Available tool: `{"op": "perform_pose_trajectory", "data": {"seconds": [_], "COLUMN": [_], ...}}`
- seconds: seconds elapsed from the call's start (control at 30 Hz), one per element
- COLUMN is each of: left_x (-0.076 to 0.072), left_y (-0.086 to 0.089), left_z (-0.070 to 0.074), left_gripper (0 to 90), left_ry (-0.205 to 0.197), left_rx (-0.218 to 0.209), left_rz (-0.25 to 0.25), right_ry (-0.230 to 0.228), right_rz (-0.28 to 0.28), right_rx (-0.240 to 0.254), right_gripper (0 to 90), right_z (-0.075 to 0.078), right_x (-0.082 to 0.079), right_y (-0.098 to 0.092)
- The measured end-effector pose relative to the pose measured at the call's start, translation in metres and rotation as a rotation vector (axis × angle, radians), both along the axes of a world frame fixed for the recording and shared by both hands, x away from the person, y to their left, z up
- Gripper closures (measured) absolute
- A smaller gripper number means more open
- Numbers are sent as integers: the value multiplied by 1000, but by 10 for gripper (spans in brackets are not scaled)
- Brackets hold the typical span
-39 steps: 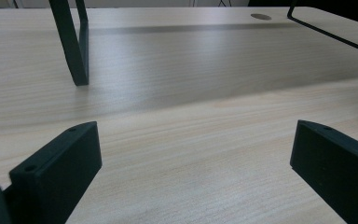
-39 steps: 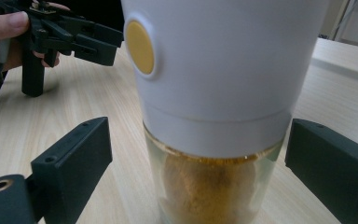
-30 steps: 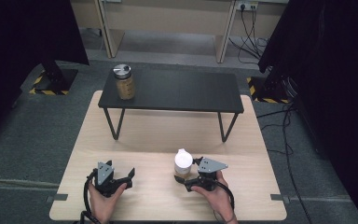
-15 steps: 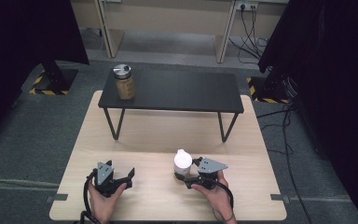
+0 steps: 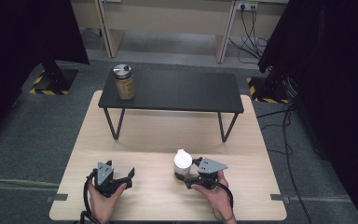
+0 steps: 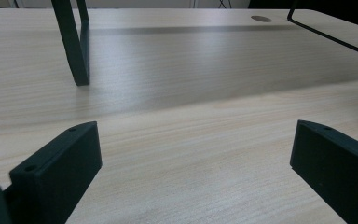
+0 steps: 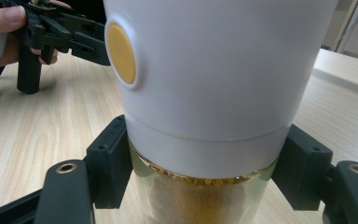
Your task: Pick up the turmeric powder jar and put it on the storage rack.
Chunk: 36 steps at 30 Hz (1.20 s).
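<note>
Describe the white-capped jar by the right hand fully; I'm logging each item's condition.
The white-capped jar stands upright on the wooden table, near its front edge. A tall white cap, plastic by its look, bears a round yellow button on its side. Below is a clear body holding something golden-brown. The right gripper has a jaw against each side of the body, just under the cap.

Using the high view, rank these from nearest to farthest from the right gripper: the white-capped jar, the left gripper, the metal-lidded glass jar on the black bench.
1. White-capped clear jar: between the jaws of the right gripper, near the wooden table's front edge.
2. Left gripper: across the table to the left, jaws open.
3. Metal-lidded glass jar with brown contents: far back, on the left end of the black bench.
</note>
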<state>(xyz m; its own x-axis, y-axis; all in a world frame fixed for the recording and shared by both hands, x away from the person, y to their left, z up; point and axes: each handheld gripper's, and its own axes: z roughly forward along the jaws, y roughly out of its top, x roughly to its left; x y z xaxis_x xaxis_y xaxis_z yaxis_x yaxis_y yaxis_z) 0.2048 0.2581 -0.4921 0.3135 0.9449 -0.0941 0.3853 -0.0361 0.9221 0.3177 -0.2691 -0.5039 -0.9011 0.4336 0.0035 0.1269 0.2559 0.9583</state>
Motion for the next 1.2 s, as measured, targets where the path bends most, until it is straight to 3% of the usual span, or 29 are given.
{"op": "perform_pose_trajectory", "data": {"seconds": [0.37, 0.6, 0.97, 1.2], "left_x": [-1, 0, -2, -2], "left_y": [0, 0, -1, -1], "left_z": [0, 0, -1, -1], "left_gripper": [10, 10, 10, 10], "left_ry": [-3, -3, -8, -9], "left_rx": [-1, -1, 0, -3], "left_rz": [3, 2, 6, 9], "right_ry": [7, 17, -77, -99], "right_rz": [-2, -31, -74, -120], "right_rx": [8, 43, 49, 36], "right_gripper": [308, 308, 308, 308], "right_z": [-1, 1, 52, 79], "right_x": [0, -6, -19, -23], "right_y": [-1, -6, -26, -39]}}
